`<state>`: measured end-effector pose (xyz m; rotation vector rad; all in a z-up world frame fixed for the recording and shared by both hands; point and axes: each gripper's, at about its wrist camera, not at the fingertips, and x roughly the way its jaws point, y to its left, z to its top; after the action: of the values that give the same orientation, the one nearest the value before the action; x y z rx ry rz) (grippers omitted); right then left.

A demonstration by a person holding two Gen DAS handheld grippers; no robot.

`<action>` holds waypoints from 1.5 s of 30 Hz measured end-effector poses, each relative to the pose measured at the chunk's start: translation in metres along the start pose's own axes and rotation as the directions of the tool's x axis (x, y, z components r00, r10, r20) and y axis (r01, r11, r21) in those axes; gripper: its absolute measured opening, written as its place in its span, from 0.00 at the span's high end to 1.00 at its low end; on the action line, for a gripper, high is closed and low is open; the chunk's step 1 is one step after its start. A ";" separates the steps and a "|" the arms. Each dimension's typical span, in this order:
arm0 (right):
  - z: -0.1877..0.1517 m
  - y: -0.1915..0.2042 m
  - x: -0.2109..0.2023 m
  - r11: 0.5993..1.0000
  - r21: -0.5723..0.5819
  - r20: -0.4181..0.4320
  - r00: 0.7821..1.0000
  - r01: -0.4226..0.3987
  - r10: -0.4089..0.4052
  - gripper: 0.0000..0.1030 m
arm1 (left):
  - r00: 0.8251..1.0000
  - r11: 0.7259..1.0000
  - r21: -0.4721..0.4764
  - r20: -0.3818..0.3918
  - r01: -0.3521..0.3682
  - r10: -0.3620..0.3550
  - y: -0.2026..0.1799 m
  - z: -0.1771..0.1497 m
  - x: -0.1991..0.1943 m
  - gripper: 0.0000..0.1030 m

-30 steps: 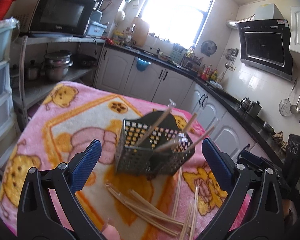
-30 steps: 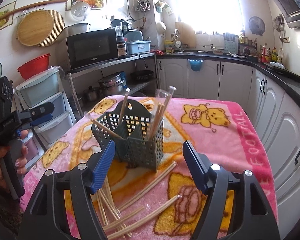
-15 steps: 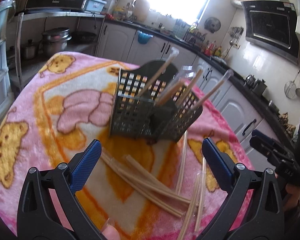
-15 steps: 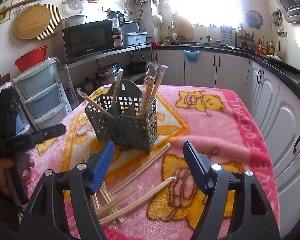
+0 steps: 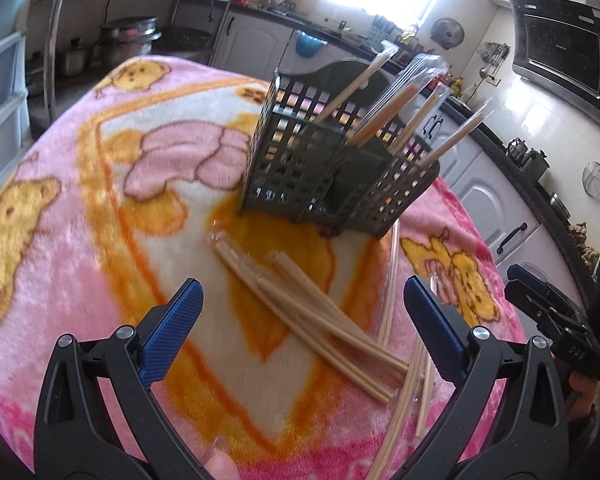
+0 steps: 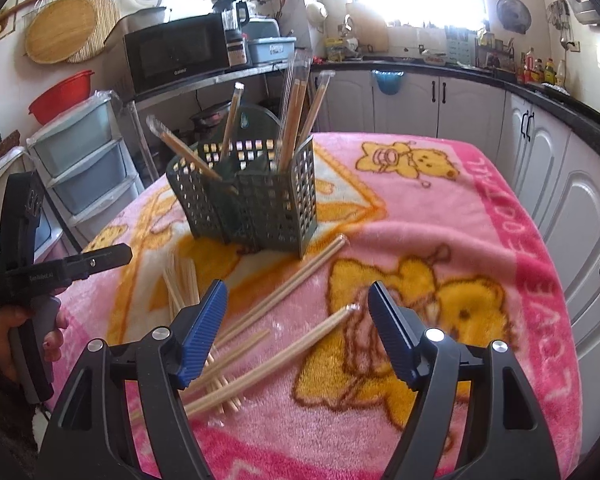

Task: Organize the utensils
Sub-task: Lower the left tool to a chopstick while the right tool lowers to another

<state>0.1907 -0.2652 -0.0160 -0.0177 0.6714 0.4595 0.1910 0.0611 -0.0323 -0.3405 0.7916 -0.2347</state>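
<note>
My basket is standing on the blanket, with several wrapped chopsticks leaning in its compartments. More loose chopsticks are lying on the blanket before the basket, between it and my two grippers. My left gripper is hovering over one bundle, my right gripper over another pair.

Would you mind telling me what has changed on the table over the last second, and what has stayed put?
Both hands came down toward the loose chopsticks on the blanket: the left gripper and right gripper now hang nearer them, tilted more steeply. Nothing was taken hold of or let go; both sets of jaws stand open and empty. The green utensil basket and its upright chopsticks stayed put.
</note>
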 end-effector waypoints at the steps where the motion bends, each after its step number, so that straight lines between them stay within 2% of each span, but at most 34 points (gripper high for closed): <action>1: -0.002 0.000 0.001 1.000 0.000 -0.006 1.000 -0.004 0.004 0.32 | 1.000 1.000 -0.011 -0.007 0.004 -0.004 0.002 -0.002 0.002 0.10; 4: -0.008 0.000 0.008 1.000 0.001 -0.035 0.999 -0.022 0.022 0.32 | 0.999 0.998 -0.048 -0.027 0.029 -0.030 0.008 -0.008 0.006 0.10; 5: -0.010 0.000 0.010 1.000 -0.002 -0.040 0.999 -0.023 0.023 0.32 | 0.999 0.998 -0.053 -0.028 0.031 -0.033 0.009 -0.009 0.007 0.13; 9: -0.015 0.003 0.018 0.999 -0.005 -0.064 0.997 -0.046 0.045 0.32 | 0.995 0.993 -0.099 -0.073 0.067 -0.075 0.013 -0.016 0.016 0.37; 12: -0.017 0.006 0.024 0.998 -0.006 -0.081 0.995 -0.061 0.060 0.32 | 0.991 0.990 -0.116 -0.105 0.076 -0.088 0.016 -0.020 0.025 0.47; 16: -0.020 0.011 0.032 0.997 -0.020 -0.097 0.993 -0.076 0.074 0.32 | 0.987 0.983 -0.162 -0.121 0.088 -0.108 0.022 -0.019 0.035 0.50; 21: -0.020 0.015 0.039 0.995 -0.022 -0.105 0.990 -0.099 0.096 0.32 | 0.988 0.972 -0.214 -0.099 0.098 -0.121 0.031 -0.009 0.040 0.60; 25: -0.019 0.016 0.045 0.993 -0.017 -0.116 0.987 -0.117 0.114 0.32 | 0.990 0.972 -0.213 -0.080 0.099 -0.118 0.036 0.002 0.041 0.62; 33: -0.017 0.009 0.057 0.986 0.026 -0.148 0.975 -0.162 0.164 0.38 | 0.985 0.966 -0.230 -0.093 0.118 -0.142 0.037 0.010 0.051 0.64; 37: -0.017 0.004 0.065 0.983 0.061 -0.168 0.969 -0.172 0.180 0.44 | 0.987 0.968 -0.227 -0.094 0.109 -0.133 0.038 0.013 0.055 0.68; 39: -0.018 -0.001 0.070 0.975 0.102 -0.179 0.961 -0.195 0.211 0.46 | 0.987 0.969 -0.226 -0.097 0.103 -0.128 0.038 0.012 0.056 0.73; 44: -0.020 -0.009 0.081 0.956 0.183 -0.206 0.942 -0.230 0.266 0.59 | 0.987 0.966 -0.236 -0.097 0.101 -0.127 0.045 0.009 0.056 0.82; 45: -0.020 -0.009 0.081 0.953 0.188 -0.209 0.938 -0.239 0.277 0.65 | 0.987 0.966 -0.236 -0.097 0.102 -0.127 0.046 0.008 0.056 0.83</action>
<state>0.2379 -0.2435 -0.0820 0.1736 0.9475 0.6628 0.2386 0.0867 -0.0807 -0.5982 0.9128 -0.2724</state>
